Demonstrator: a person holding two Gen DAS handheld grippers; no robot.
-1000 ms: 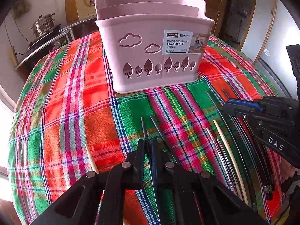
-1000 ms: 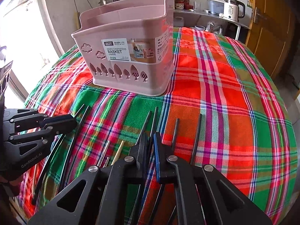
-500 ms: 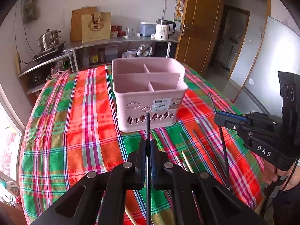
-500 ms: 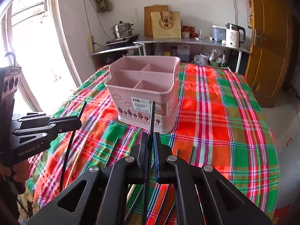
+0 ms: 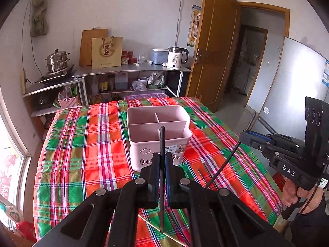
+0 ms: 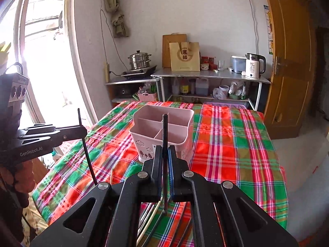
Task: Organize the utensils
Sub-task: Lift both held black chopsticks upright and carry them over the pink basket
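We hold both tools raised well above the table covered in a red, green and white plaid cloth (image 5: 82, 144), each aimed toward the far wall with its shelves. Our left black two-finger gripper (image 5: 162, 164) is pinched narrow on a thin black chopstick (image 5: 162, 144), which stands roughly upright between the fingers, its upper end showing in front of the pink plastic divided utensil basket (image 5: 144, 144) and its lower end hanging below the fingers. Our right black two-finger gripper (image 6: 164, 160) is likewise clamped on a second thin black chopstick (image 6: 165, 131), also near upright. In the left wrist view the right tool comes in from the right edge, a hand (image 5: 292, 191) wrapped round its handle.

The basket sits on the cloth ahead of and below both tools, well apart from them (its three compartments look bare from here). Pale and dark loose chopsticks (image 6: 153, 212) lie on the cloth near the table's front edge, beneath the right tool.

As for writing: the right tool's body reads "DAS", the left tool's reads "GenRobot.AI", the basket's sticker shows "BASKET", and the white electric kettle (image 5: 176, 59) on the metal shelf bears "55°". The brown paper bag (image 5: 107, 51) carries Chinese characters.
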